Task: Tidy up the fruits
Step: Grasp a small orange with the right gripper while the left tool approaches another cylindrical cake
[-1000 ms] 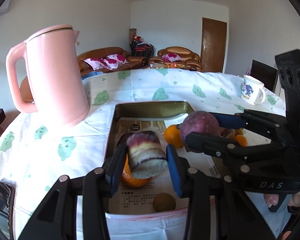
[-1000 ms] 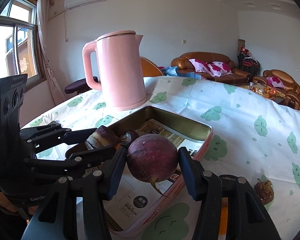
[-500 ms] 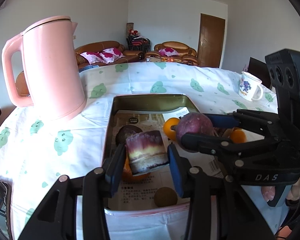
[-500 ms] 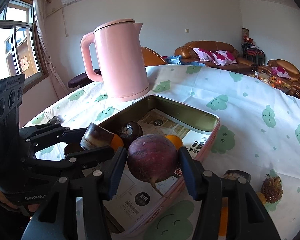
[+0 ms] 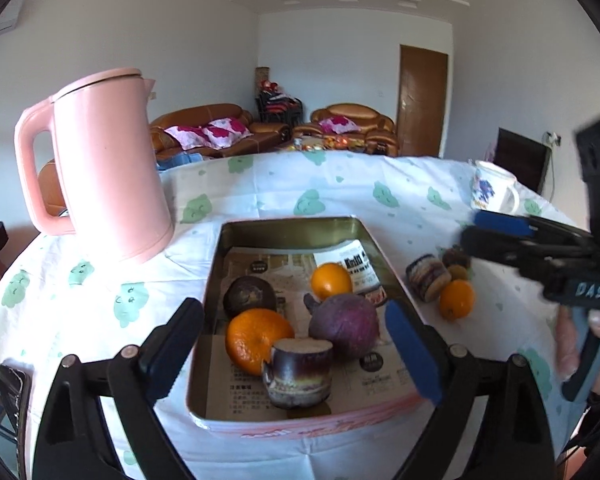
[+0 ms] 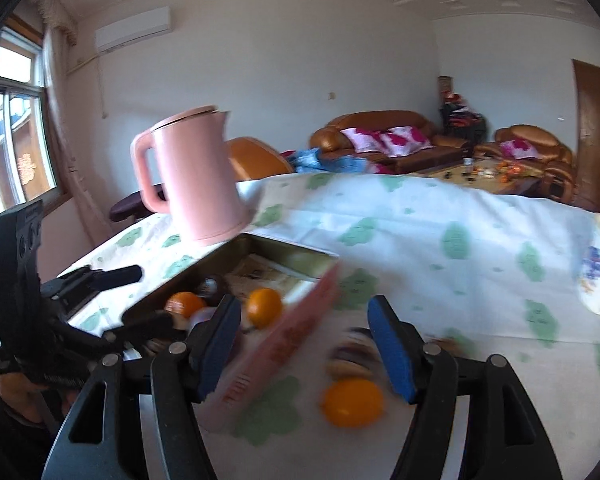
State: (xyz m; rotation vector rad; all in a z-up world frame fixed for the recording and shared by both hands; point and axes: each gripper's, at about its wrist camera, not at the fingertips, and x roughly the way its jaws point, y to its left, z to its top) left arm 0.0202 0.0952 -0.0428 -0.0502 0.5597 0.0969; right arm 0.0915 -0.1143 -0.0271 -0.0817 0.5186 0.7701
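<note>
Both grippers — left [image 5: 292, 344], right [image 6: 304, 344] — jaws opening, nothing gripped.

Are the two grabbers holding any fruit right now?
No. The left gripper is opening, and the cane piece stands free in the tin. The right gripper is opening too, with nothing clamped.

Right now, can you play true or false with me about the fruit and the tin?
1. The tin box holds two oranges. True.
2. The pink kettle lies tipped over. False: it stands upright beside the tin.
3. The left claw squeezes the cane piece. False: its jaws are opening, and the piece stands free in the tin.
4. One orange sits on the tablecloth outside the tin. True.
5. The mug is inside the tin. False: it is on the cloth, far right.
</note>
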